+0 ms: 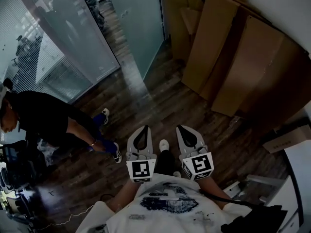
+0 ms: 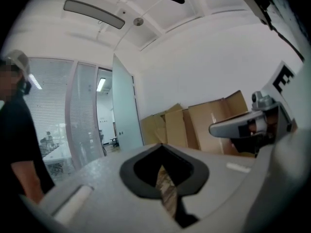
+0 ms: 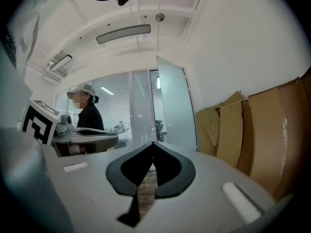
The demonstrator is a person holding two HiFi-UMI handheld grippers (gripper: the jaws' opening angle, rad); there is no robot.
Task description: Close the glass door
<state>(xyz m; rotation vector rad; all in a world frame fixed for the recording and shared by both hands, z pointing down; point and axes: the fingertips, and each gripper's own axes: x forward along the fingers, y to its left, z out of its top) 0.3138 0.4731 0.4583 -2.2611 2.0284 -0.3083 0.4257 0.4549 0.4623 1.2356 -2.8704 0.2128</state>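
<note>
Left gripper [image 1: 144, 128]: jaws clenched tip to tip, gripping nothing.
Right gripper [image 1: 180, 127]: clenched too, also empty, just beside the left one.
Door [image 1: 138, 23]: ahead, swung open, well apart from both grippers.
Cardboard [image 1: 233, 57]: leaning against the right wall.
Bystander [image 1: 43, 118]: bent over at left.

Pale blue-green frosted glass door [image 1: 138, 23] stands at upper centre beside tan-brown cardboard sheets [image 1: 243, 57] at upper right. Dark brown wood-plank floor [image 1: 146, 101] fills the middle.
</note>
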